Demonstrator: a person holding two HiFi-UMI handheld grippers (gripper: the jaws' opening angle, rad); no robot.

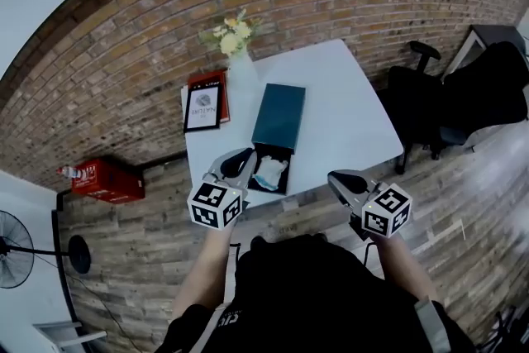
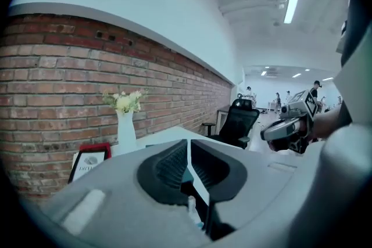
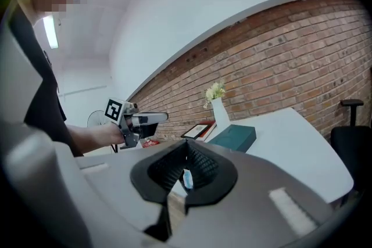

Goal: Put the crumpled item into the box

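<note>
A crumpled white and pale-blue item (image 1: 270, 172) lies inside the open dark box (image 1: 285, 180) at the near edge of the white table (image 1: 347, 112). The box's teal lid (image 1: 278, 116) lies just beyond it, also seen as the teal lid (image 3: 235, 136) in the right gripper view. My left gripper (image 1: 248, 155) hangs just left of the box, above its near corner, with its jaws together and nothing between them (image 2: 189, 145). The right gripper (image 1: 335, 175) is off the table's near edge, to the right of the box, jaws together and empty (image 3: 186, 148).
A white vase of flowers (image 1: 234, 45) and a framed print on a red book (image 1: 204, 107) stand at the table's far left. A black office chair (image 1: 430, 95) is at the right. A red box (image 1: 103, 178) and a fan (image 1: 12, 248) sit on the wooden floor.
</note>
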